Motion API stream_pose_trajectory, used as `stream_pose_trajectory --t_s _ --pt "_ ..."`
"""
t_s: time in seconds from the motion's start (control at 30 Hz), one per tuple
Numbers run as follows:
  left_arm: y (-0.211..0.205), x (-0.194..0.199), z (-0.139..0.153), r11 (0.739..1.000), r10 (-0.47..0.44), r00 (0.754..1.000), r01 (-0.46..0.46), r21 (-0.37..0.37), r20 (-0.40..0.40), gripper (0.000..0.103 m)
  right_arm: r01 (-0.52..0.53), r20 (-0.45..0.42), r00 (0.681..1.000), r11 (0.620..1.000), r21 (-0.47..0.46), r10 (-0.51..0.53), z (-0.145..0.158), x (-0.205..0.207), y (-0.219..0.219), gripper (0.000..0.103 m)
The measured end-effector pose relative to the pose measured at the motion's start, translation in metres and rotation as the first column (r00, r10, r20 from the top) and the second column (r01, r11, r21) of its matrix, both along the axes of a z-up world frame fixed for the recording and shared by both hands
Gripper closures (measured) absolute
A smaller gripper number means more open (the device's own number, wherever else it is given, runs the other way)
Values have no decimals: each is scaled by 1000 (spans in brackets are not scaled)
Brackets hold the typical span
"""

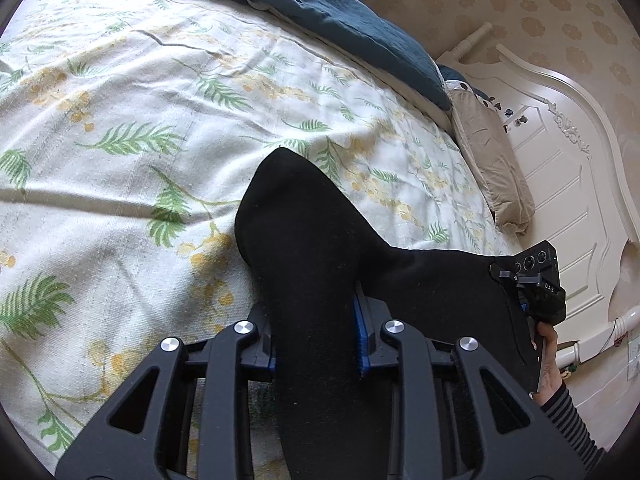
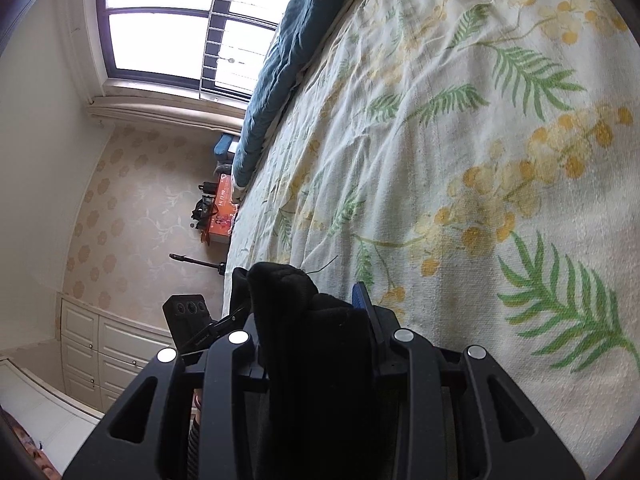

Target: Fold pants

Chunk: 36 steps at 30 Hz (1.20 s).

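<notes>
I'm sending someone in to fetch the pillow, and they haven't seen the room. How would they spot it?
Start at the bed with the floral sheet and go to its white headboard. The pillow lies against it at the mattress edge, just past the end of the teal blanket. It is plain beige and creased, unlike the patterned sheet and dark blanket.

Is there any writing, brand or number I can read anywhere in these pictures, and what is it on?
"DAS": white letters on the black right gripper body, seen from the left wrist.
Orange box by the far wall: print too small and blurred to read.
Left gripper body: white lettering, too dark and angled to read.
</notes>
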<state>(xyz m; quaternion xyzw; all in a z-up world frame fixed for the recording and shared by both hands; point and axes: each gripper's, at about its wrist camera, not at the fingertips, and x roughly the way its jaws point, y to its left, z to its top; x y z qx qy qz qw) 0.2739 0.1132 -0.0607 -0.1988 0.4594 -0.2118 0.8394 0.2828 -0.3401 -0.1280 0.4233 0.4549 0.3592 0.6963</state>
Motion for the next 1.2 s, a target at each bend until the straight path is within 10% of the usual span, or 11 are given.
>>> stream_pose_trajectory --t_s 0.27,0.63,1.2 --pt "1 0 -1 1000 9 1000 -9 8 2 57 -3 6 1000 1000 17 3 -2 -3 -4 69" --pt "-9 -10 10 996 -15 999 12 85 35 18 5 45 999 994 107 -10 6 -17 -10 43" --pt "9 -78 11 999 45 999 -45 -4 -19 13 49 46 998 998 34 -51 17 -102 -36 32"
